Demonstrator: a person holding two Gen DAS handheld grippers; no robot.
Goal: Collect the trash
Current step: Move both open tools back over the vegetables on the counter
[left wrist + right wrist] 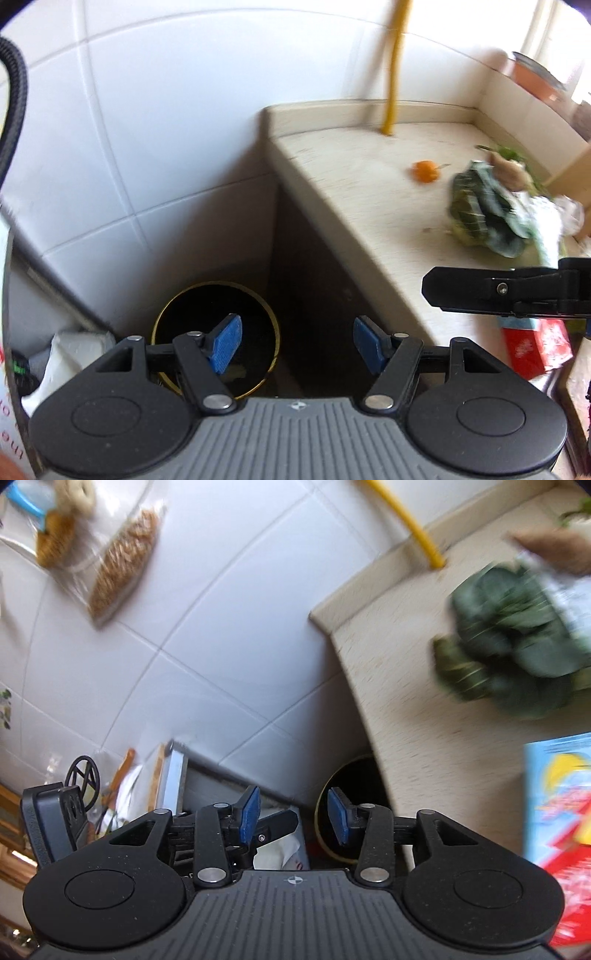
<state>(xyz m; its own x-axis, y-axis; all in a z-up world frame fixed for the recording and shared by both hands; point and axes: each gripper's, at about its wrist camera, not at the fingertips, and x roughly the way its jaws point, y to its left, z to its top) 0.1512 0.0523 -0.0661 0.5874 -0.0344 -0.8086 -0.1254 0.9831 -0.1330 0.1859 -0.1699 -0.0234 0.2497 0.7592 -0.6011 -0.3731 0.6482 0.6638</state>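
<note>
The pile of leafy green scraps [487, 210] is lying on the beige counter [351, 173], well back from its front edge, with a small orange fruit [425, 171] sitting apart. The black bin [216, 332] is standing below by the white tiled wall [147, 110]. The left gripper [294, 345] and the right gripper [291, 812] are both hanging released, holding nothing.

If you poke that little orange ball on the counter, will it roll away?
Probably yes: the little orange fruit looks round and sits free on the flat counter, so a push would likely roll it. It seems small and light, maybe slippery for the left hand-held gripper.
</note>
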